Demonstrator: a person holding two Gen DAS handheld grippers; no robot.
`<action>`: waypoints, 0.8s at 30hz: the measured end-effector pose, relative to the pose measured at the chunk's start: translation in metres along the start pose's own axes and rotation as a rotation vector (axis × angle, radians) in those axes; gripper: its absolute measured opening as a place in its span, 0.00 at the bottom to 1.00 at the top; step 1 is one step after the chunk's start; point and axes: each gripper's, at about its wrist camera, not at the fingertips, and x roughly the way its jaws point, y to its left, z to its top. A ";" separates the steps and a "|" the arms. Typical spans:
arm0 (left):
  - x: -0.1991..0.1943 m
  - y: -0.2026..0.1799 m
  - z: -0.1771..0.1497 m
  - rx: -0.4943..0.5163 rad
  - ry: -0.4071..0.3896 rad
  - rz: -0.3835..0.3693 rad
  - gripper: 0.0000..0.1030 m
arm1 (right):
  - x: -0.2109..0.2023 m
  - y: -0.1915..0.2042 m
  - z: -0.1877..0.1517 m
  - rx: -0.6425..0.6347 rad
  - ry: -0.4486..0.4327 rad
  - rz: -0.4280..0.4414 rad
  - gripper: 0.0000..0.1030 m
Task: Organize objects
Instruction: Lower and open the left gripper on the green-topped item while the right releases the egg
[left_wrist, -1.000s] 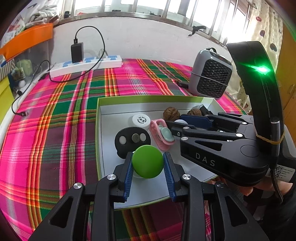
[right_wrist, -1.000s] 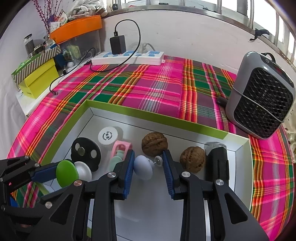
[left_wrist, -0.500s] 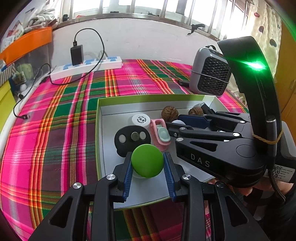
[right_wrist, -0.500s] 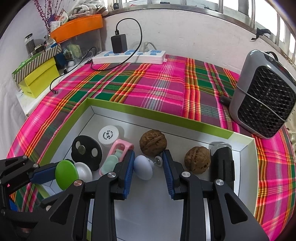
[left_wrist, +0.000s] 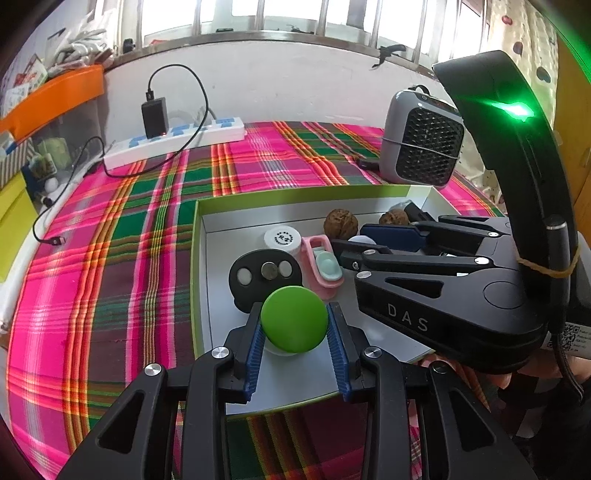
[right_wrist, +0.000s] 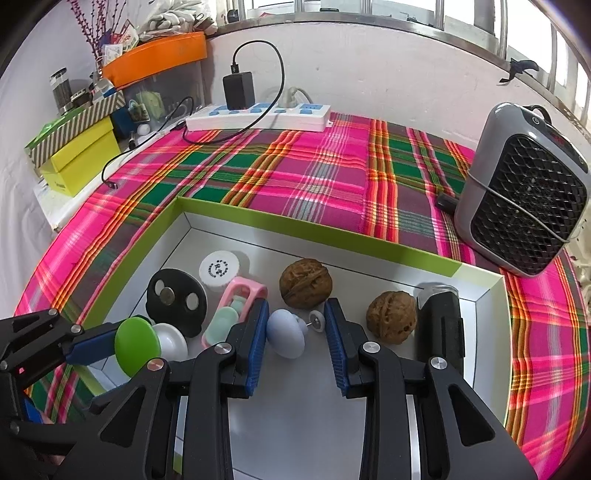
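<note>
- Left wrist view: the left gripper (left_wrist: 294, 326) is closed on a green round cap (left_wrist: 294, 318), its blue pads (left_wrist: 255, 339) pressing both sides, above the near-left part of a shallow green-rimmed box (left_wrist: 194, 258).
- A white piece shows just under the green cap; the right wrist view shows it as a white knob (right_wrist: 169, 340) touching the cap's back.
- Right wrist view: the right gripper (right_wrist: 295, 328) stands open around a pale blue knob (right_wrist: 286, 333) with a thin pin and small white disc (right_wrist: 317, 319); the left pad touches the knob, the right pad is just beside the disc.
- Inside the box lie a black disc with three round inserts (right_wrist: 176, 300), a white printed lid (right_wrist: 219, 268), a pink holder with a mint piece (right_wrist: 236, 308), two walnuts (right_wrist: 305, 283) (right_wrist: 392, 322), and a black upright item (right_wrist: 439, 326) in the right corner.
- The box rests on a plaid-covered worktop (right_wrist: 295, 173); a power strip (right_wrist: 258, 116) and a grey fan heater (right_wrist: 524, 218) stand beyond it.
</note>
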 end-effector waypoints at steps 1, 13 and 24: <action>0.000 -0.002 0.000 0.002 0.001 0.002 0.30 | 0.000 0.000 0.000 0.000 0.000 -0.001 0.32; 0.001 0.000 -0.001 0.005 -0.004 0.007 0.30 | -0.005 -0.003 -0.002 0.013 -0.016 -0.006 0.42; 0.002 -0.001 -0.001 0.011 -0.005 0.007 0.33 | -0.011 -0.002 -0.004 0.022 -0.034 0.000 0.49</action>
